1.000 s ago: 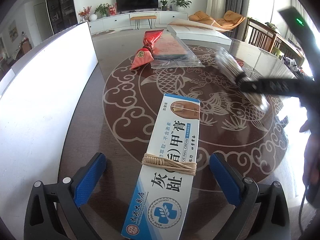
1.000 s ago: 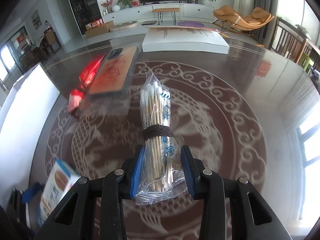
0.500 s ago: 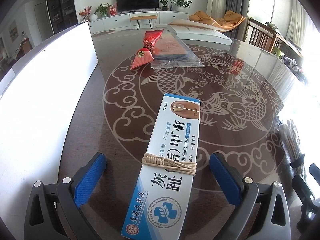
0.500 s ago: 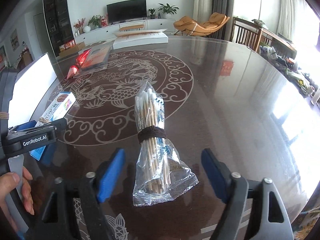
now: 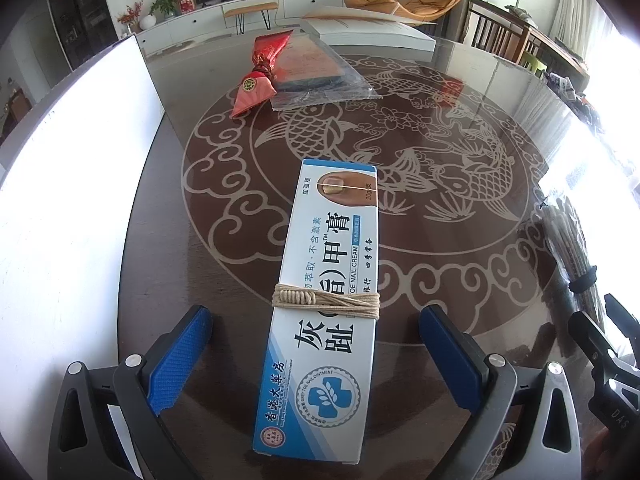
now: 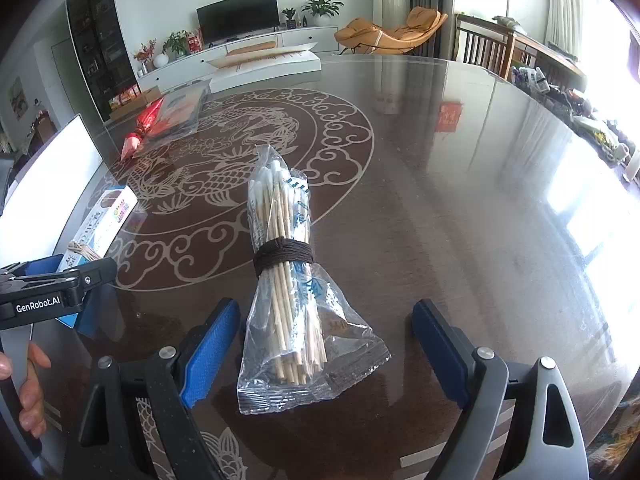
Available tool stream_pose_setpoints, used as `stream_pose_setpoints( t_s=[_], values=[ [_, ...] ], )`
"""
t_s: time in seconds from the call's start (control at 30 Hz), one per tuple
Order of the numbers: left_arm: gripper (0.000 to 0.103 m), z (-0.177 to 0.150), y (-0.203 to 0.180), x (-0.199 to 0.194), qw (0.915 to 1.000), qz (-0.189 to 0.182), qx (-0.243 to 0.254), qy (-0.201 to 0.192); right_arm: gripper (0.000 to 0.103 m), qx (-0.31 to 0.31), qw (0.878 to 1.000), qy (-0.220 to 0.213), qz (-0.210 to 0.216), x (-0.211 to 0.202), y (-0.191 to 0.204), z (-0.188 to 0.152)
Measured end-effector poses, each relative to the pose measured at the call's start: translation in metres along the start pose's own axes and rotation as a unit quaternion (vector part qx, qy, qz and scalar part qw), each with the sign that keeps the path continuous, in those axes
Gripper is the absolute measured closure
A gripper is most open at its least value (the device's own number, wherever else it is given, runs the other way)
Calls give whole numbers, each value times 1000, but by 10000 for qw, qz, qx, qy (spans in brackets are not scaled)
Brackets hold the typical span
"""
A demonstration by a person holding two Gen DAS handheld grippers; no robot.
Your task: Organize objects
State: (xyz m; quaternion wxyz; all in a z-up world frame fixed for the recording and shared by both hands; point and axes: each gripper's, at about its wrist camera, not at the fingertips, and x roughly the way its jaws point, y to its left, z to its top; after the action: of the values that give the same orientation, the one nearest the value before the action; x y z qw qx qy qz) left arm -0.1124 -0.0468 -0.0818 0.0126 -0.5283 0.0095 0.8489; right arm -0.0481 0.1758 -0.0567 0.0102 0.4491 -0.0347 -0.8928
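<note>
Right wrist view: right gripper jaws, just opened, stand spread (nothing pinched) around the string-tied clear bag of cotton swabs lying on the table; withdraw straight back without snagging plastic.

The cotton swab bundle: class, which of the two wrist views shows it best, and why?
The right wrist view. There the cotton swab bundle lies whole on the table, centred between the open jaws, with its white tips, dark binding and plastic bag clear. The left wrist view catches it only at the far right edge, dim against window glare.
</note>
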Motion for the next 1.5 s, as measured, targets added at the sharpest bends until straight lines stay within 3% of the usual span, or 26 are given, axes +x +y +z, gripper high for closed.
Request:
stream_pose_setpoints(
  t_s=[0.13, 0.17, 0.2, 0.23, 0.27, 0.37, 0.5, 0.53, 0.57, 0.6, 0.63, 0.83, 1.0, 1.1, 1.2, 1.27, 1.37, 1.43, 1.47, 1.5],
  values=[
    [1, 10, -4, 4, 9975, -170, 421, 542, 14, 724, 9958, -105, 547, -8, -28, -2],
    [20, 11, -3, 1, 9977, -200, 491, 415, 14, 952, 9929, -132, 700, -10, -35, -2],
    [32, 11, -2, -4, 9981, -210, 523, 234, 14, 1117, 9902, -115, 831, -11, -41, -2],
    [54, 12, -1, -7, 9983, -205, 525, 149, 14, 1161, 9893, -3, 880, -10, -42, 2],
    [59, 12, 1, -8, 9986, -198, 473, 103, 14, 1060, 9902, 183, 891, -8, -39, 6],
    [60, 10, 2, -9, 9992, -164, 371, 24, 14, 462, 9923, 624, 960, -3, -21, 25],
    [60, 2, 3, -14, 9990, -405, 207, 3, 17, -463, 9875, 1289, 782, 17, 14, 49],
    [60, -4, 2, -17, 9988, -469, 146, -14, 25, -631, 9844, 1503, 665, 25, 21, 51],
    [60, -7, 3, -20, 9986, -512, 107, -44, 48, -752, 9814, 1673, 561, 31, 25, 52],
    [60, -13, 1, -24, 9984, -547, 86, -106, 65, -923, 9825, 1566, 398, 30, 29, 52],
    [60, -16, 1, -31, 9979, -611, 62, -183, 71, -987, 9814, 1597, 403, 29, 30, 51],
    [60, -28, 16, -92, 9892, -1217, -264, -774, 73, -691, 9832, 1384, 973, -8, 36, 53],
    [60, -28, 60, -164, 9756, -1547, -554, -1460, 73, -982, 9772, 870, 1670, -71, 98, 75],
    [60, -34, 106, -195, 9734, -1253, -780, -1754, 73, -1241, 9612, 638, 2378, -106, 157, 84],
    [60, -48, 162, -206, 9746, -719, -1161, -1773, 73, -1597, 9379, 600, 3022, -127, 226, 78],
    [59, -62, 198, -202, 9764, -289, -1431, -1590, 73, -1830, 9205, 726, 3376, -126, 272, 66],
    [57, -85, 237, -183, 9778, 677, -1718, -990, 71, -2127, 8977, 1003, 3726, -117, 325, 43],
    [46, -100, 255, -168, 9725, 980, -2004, -668, 57, -2109, 8849, 1277, 3951, -104, 343, 30],
    [35, -106, 262, -164, 9700, 941, -2162, -595, 40, -2052, 8861, 1341, 3935, -99, 344, 25],
    [32, -110, 265, -161, 9675, 867, -2297, -606, 30, -2000, 8896, 1304, 3894, -96, 341, 23]
  ],
)
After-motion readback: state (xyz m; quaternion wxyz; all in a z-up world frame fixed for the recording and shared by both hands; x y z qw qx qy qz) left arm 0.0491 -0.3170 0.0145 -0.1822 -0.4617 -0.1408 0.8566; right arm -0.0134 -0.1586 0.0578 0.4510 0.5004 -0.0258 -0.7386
